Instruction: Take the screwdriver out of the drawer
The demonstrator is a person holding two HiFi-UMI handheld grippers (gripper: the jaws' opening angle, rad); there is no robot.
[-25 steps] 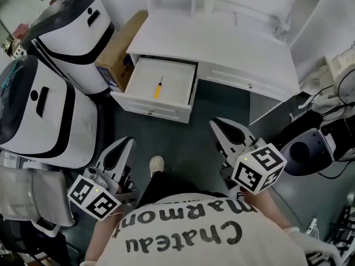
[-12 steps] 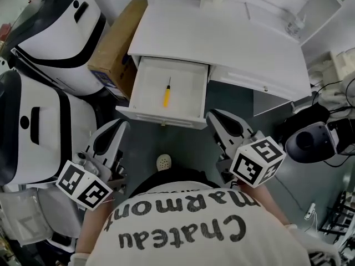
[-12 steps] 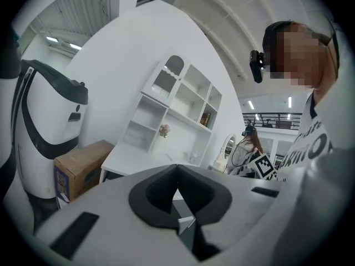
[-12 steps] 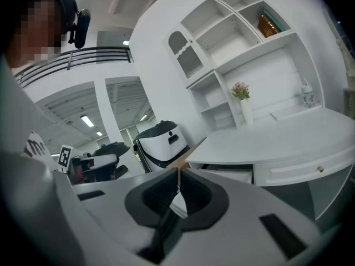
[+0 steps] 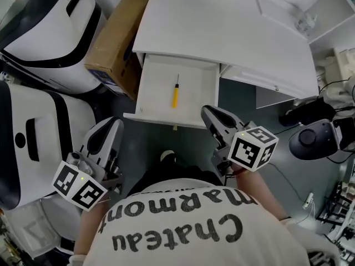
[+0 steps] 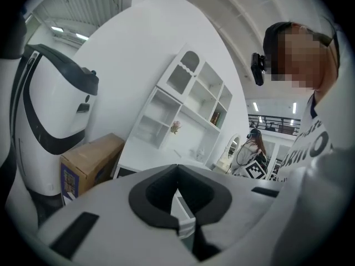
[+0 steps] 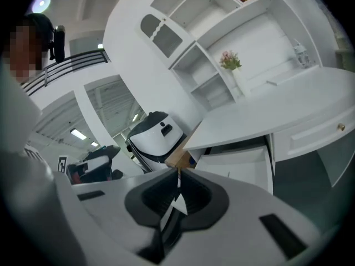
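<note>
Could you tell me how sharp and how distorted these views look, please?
Head view: evenly lit and sharp, the screwdriver clear in the drawer. Left gripper view: fisheye bend, dark corners. Right gripper view: same bend, shelves curved.

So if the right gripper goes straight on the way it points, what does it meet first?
Probably the front of the open drawer, at the end beside the cardboard box; depth is unclear.
</note>
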